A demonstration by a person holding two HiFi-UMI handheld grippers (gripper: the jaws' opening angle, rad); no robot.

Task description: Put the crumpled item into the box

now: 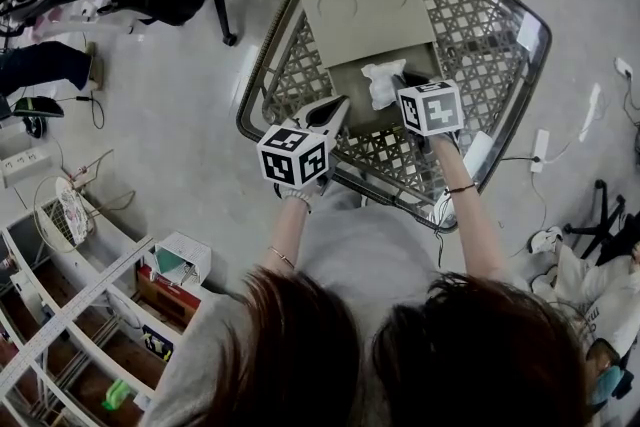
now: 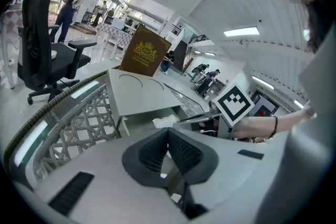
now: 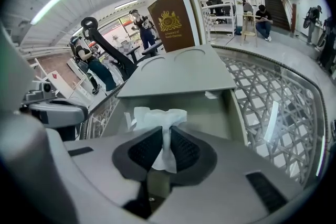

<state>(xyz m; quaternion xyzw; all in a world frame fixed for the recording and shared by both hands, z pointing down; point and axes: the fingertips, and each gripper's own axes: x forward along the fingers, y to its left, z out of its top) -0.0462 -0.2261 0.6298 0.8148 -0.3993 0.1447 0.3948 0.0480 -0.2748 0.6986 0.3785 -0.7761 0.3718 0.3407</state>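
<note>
Jaws on the right gripper (image 3: 166, 138) are pinched tight on the crumpled item (image 3: 156, 117), a white tissue. It's held right over the open near half of the box (image 3: 212, 110), presumably so it can just be dropped in. Left gripper (image 2: 168, 136) jaws are closed on nothing, parked off the box's near-left corner over the desk (image 1: 490, 35). Box floor is mostly blocked by the tissue, and the far half is covered by the lid (image 3: 178, 76).
</note>
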